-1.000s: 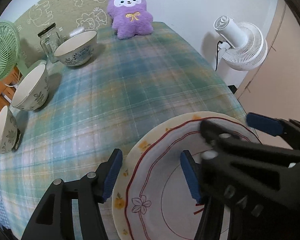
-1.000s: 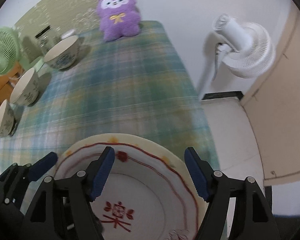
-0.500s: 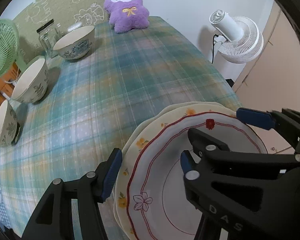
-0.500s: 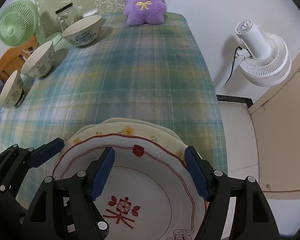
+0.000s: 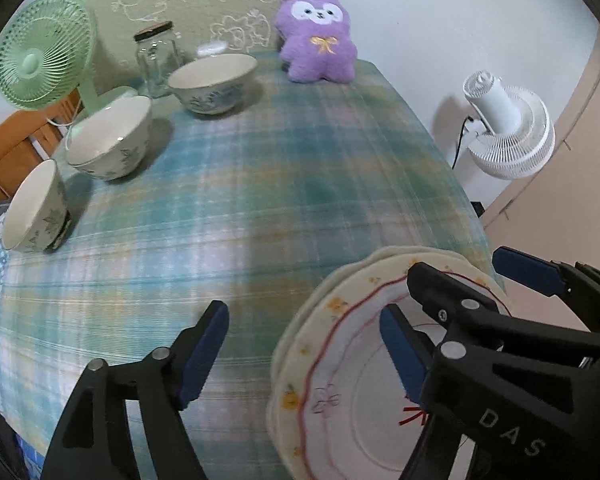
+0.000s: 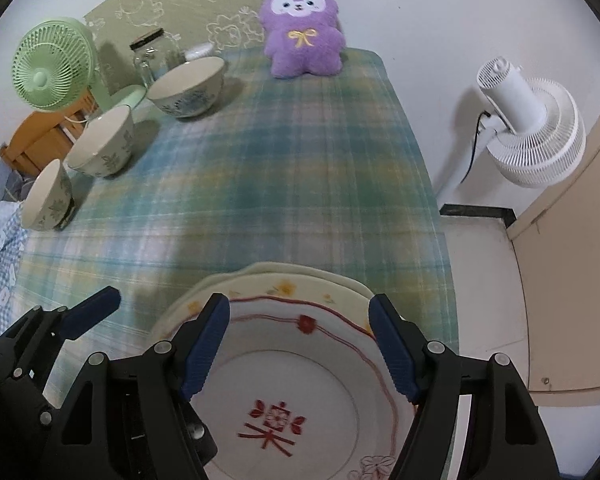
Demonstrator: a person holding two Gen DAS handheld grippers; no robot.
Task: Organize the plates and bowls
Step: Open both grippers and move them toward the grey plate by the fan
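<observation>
Opening left hand-held gripper (image 5: pixel 304 354) over stacked plates (image 5: pixel 340 360) | right hand-held gripper (image 6: pixel 300 346) released, nothing grasped

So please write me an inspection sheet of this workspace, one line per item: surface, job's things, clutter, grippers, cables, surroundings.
Surface: table covered by a green plaid cloth.
Job's things: stack of plates at the near edge, the red-patterned plate on top; three bowls, large bowl, middle bowl and small bowl, in a row along the left side.
Clutter: glass jar and purple plush toy at the far end.
Grippers: left gripper opening, nothing pressed between its fingers; right gripper open above the stack, holding nothing.
Cables: black cable at the white fan.
Surroundings: white fan on the right, green fan and a wooden chair on the left.
</observation>
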